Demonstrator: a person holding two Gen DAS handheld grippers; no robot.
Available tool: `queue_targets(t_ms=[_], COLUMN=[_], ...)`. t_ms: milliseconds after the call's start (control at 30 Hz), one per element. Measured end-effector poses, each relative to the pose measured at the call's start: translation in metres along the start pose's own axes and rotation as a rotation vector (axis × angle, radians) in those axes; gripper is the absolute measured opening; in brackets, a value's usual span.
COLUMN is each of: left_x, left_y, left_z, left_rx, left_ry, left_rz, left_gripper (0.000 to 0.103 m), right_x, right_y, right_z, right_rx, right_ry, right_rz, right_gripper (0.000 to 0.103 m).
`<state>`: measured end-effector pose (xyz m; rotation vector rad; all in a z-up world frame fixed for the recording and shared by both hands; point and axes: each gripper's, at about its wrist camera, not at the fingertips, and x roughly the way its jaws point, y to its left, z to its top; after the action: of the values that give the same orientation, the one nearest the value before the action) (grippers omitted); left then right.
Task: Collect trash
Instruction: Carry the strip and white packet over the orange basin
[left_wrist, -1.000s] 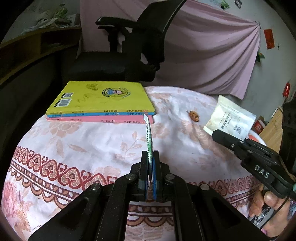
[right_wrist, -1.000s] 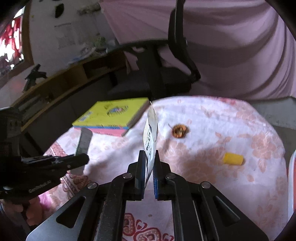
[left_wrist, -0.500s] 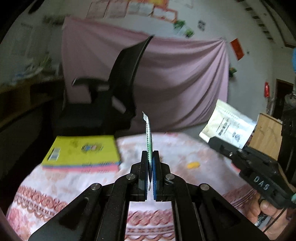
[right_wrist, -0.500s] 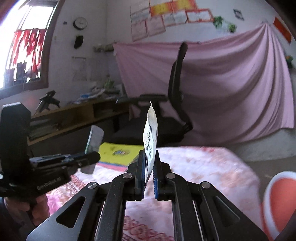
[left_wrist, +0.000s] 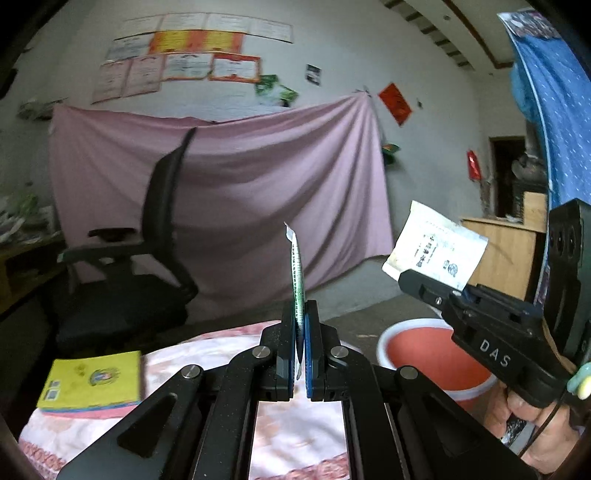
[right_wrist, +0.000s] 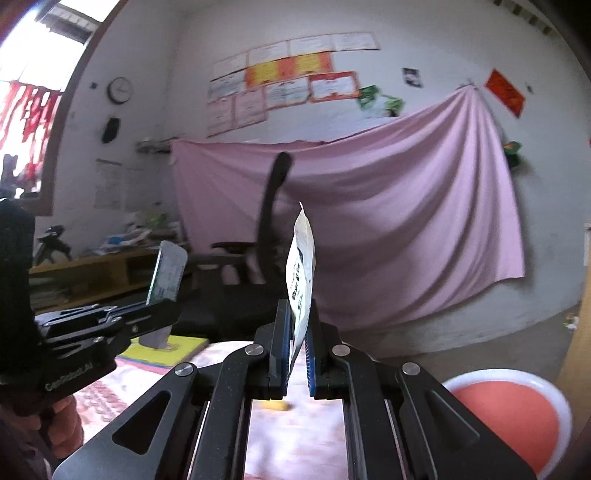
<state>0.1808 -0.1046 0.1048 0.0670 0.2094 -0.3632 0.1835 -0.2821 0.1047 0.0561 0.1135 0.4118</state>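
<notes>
My left gripper (left_wrist: 300, 314) is shut on a thin green-and-white wrapper (left_wrist: 296, 273) that stands edge-on above the fingers; the wrapper also shows in the right wrist view (right_wrist: 168, 271). My right gripper (right_wrist: 298, 314) is shut on a white printed sachet (right_wrist: 302, 273); the sachet also shows in the left wrist view (left_wrist: 436, 249) at the right. Both grippers are raised above the table, near the red basin (right_wrist: 513, 417). A small yellow scrap (right_wrist: 275, 405) lies on the floral tablecloth (right_wrist: 295, 443) below my right gripper.
Yellow and pink books (left_wrist: 92, 384) are stacked on the table's left. A black office chair (left_wrist: 147, 266) stands behind the table before a pink cloth (left_wrist: 258, 192). The red basin also shows in the left wrist view (left_wrist: 428, 354), beyond the table's right edge. A wooden cabinet (left_wrist: 506, 251) stands at the right.
Both grippers have lifted and tilted up from the table, each keeping its wrapper. The view has swung right, bringing the red basin into sight.
</notes>
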Motion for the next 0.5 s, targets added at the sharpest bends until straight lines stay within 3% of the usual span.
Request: queue_targets(t_ms=[200, 500], left_x=[0.035, 0.093], left_y=[-0.048, -0.112], left_z=[0.005, -0.001], left_rx=[0.021, 0.074], left_ry=[0.047, 0.158], left_rz=[-0.082, -0.196], left_gripper=[0.002, 0.002], right_x=[-0.009, -0.012], right_y=[-0.046, -0.107], right_z=[-0.002, -0.013], right_rx=[0.018, 0.108], right_ry=[0.026, 0.114], right_rz=[-0.124, -0.232], right_gripper=[0.005, 0.006])
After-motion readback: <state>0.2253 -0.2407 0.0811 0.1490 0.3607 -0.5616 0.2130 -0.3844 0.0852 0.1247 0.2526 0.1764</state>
